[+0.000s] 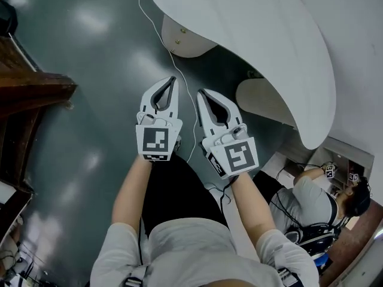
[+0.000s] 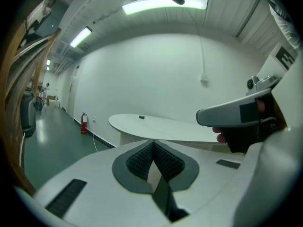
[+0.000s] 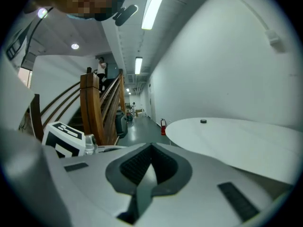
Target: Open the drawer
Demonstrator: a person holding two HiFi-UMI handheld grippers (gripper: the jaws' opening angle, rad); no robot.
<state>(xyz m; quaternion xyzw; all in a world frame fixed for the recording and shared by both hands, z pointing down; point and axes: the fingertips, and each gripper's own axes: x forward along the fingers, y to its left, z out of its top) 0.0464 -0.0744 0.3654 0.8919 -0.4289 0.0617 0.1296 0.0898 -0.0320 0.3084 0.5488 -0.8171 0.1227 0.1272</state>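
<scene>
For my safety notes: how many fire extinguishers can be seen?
1. The fire extinguisher stands by the wall, beyond the table. Others may be hidden.

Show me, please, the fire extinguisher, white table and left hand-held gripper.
fire extinguisher [image 2: 84, 123]: left gripper view, red body.
white table [image 1: 263, 34]: head view, bare top.
left hand-held gripper [image 1: 173, 81]: head view, closed fingertips.
</scene>
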